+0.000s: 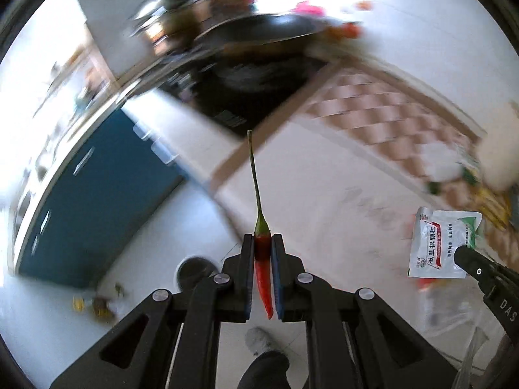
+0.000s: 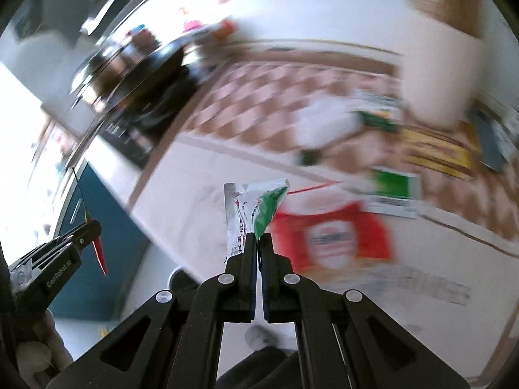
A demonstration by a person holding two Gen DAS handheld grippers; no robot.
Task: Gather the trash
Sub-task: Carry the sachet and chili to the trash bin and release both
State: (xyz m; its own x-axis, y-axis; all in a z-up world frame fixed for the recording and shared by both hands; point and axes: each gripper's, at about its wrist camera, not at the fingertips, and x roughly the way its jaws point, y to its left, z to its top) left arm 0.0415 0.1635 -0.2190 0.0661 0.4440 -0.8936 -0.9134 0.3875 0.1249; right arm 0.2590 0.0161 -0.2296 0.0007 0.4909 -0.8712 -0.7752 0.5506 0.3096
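Blurred white counter (image 1: 324, 168) with checkered mat (image 1: 382, 113) behind and below. Right gripper (image 2: 258, 243) clamped on a white, red and green sachet (image 2: 249, 214), held up above the counter. Left gripper (image 1: 262, 249) pinching a red chili (image 1: 263, 275), stem pointing away, in mid-air.

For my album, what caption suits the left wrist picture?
Left tongs clamp a red chili in mid-air; beside them, right tongs hold a white sachet.
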